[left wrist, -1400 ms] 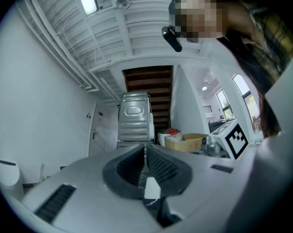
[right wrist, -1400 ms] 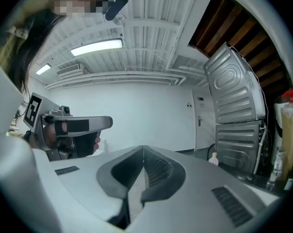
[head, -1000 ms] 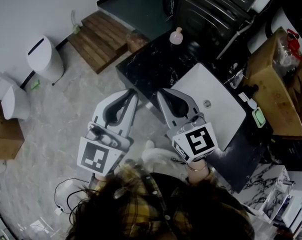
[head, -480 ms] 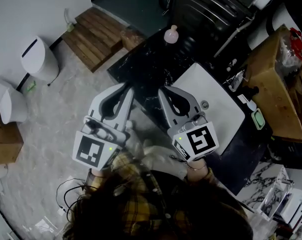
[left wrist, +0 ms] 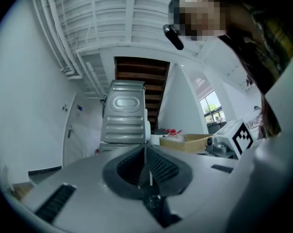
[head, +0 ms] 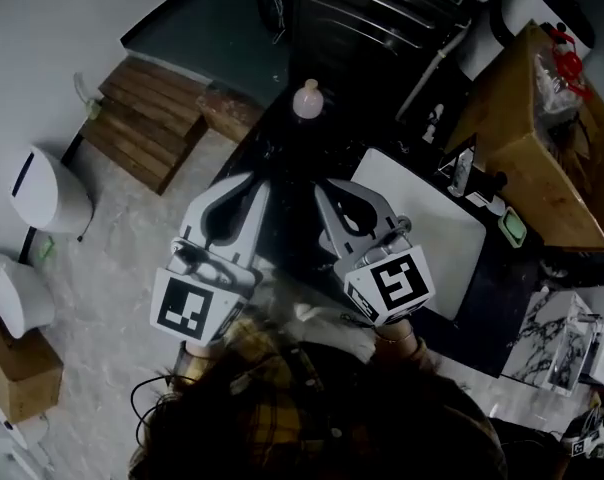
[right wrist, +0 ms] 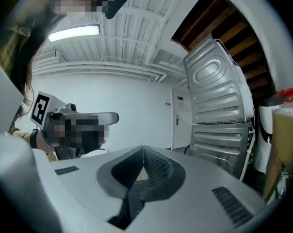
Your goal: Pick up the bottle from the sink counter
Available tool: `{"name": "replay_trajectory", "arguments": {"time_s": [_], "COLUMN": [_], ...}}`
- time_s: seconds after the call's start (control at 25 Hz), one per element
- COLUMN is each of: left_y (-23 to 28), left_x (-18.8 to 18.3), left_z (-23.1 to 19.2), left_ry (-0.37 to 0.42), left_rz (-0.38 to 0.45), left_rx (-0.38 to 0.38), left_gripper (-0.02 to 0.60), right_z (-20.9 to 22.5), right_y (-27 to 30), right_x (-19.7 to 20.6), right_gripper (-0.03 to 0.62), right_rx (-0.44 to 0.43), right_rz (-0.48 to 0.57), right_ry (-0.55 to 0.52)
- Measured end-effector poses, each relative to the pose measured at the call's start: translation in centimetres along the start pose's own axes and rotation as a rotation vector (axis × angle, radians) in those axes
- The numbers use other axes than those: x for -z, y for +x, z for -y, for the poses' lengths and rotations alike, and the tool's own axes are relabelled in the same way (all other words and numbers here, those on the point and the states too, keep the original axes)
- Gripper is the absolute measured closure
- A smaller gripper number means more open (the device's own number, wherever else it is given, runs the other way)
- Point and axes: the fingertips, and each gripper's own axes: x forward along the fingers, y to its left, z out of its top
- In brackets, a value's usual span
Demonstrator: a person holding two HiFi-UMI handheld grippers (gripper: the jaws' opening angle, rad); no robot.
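Observation:
A small pink round bottle (head: 308, 99) stands on the far end of the black sink counter (head: 282, 153). Both grippers are held side by side over the counter's near edge, well short of the bottle. My left gripper (head: 253, 181) is shut with nothing in it, its jaws pressed together in the left gripper view (left wrist: 146, 152). My right gripper (head: 327, 184) is also shut and empty, jaws meeting in the right gripper view (right wrist: 143, 152). Neither gripper view shows the bottle; both look upward at the walls and ceiling.
A white sink basin (head: 432, 233) with a faucet (head: 461, 171) lies right of the grippers. Behind the bottle rises a dark ribbed metal panel (head: 372, 18). A cardboard box (head: 527, 133) stands at right, a wooden pallet (head: 142, 123) and white bins (head: 47, 188) on the floor at left.
The head view has shifted: the counter and bottle sit lower and further left in the frame, nearer the grippers. Both grippers stay shut and side by side.

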Motion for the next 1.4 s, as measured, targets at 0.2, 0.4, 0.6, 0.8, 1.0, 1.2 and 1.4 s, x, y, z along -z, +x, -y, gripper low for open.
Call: {"name": "replay_trajectory", "arguments": {"time_s": [0.2,0.4,0.6,0.8,1.0,1.2,1.4], "left_y": [4.3,8.5,12.0,14.0,15.7,17.4,18.3], "left_x": [1.3,2.2,3.0,4.4,6.3,7.7,8.7], "left_z": [-4.7,-7.9,-9.4,-10.1,-10.2,-10.0,-9.7], "left_ry": [-0.036,-0.059,-0.07,-0.07,-0.055,-0.064,-0.059], "left_rz": [-0.004,0.002,0.001,0.006,-0.028,-0.058,-0.075], "left_rx": [0.115,0.237,0.34,0.413,0.462,0.477,0.469], "left_gripper": [0.552,0.552,0.552,0.552,0.552,0.552,0.552], "right_z": [2.8,5.1,7.3,8.7,9.7,10.8,11.9], "right_y": [4.6,7.6,8.5,9.0,9.5,8.6,8.1], "right_x": [-0.5,-0.8,-0.3,1.0,1.6,2.1,3.2], "right_gripper": [0.577,0.577,0.577,0.577,0.577,0.577,0.577], "right_rx": [0.118,0.229,0.353,0.439,0.49,0.538,0.533], "right_rz": [-0.014,-0.029,-0.047,-0.078,-0.085,-0.095,-0.111], "right_ry": [-0.008,-0.012,0.016,0.04,0.058,0.063,0.071]}}
